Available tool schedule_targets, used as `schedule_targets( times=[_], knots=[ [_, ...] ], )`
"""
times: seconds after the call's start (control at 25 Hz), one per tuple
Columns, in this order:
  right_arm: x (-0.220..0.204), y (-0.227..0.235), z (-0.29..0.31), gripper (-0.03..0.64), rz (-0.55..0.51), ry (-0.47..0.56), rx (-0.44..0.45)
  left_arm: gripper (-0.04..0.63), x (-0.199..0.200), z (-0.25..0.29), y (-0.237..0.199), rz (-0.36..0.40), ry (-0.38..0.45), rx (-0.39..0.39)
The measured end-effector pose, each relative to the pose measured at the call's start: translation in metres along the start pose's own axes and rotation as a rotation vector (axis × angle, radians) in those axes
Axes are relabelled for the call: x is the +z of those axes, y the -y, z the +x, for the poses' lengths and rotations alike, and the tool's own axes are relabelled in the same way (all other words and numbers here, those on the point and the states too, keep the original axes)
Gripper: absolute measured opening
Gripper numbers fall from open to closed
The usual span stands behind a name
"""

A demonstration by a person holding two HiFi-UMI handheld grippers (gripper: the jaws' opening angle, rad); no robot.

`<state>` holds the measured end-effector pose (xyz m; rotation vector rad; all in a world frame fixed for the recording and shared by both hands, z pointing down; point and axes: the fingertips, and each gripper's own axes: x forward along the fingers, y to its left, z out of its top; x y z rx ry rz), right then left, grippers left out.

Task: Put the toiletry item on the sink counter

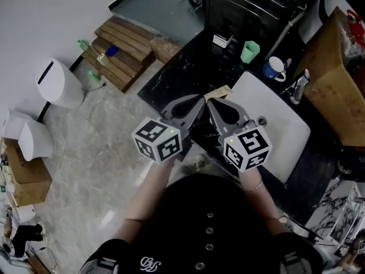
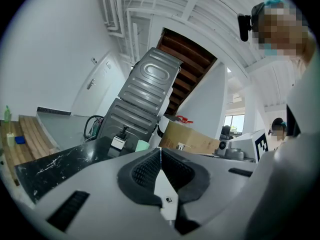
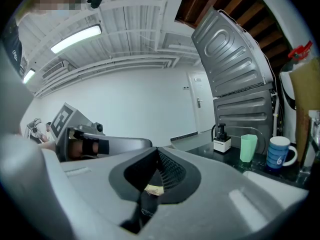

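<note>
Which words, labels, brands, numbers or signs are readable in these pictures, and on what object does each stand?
Nothing can be read with certainty.
White emblem on the black shirt: curly letters, too blurred to read.
White label on the pump bottle: too small to read.
Marker cubes: black and white squares only, no letters.
</note>
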<state>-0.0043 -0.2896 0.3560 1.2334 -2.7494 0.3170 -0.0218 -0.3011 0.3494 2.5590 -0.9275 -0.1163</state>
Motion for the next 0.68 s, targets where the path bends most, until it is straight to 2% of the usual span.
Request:
schedule_targets(
  times=[0.68],
  knots=[
    [-0.002,0.004,0.005,0.005,0.004,-0.018,0.011,0.018,-0.007,-0.001,-0.012,-0.019,-0.027,0.026]
  ],
)
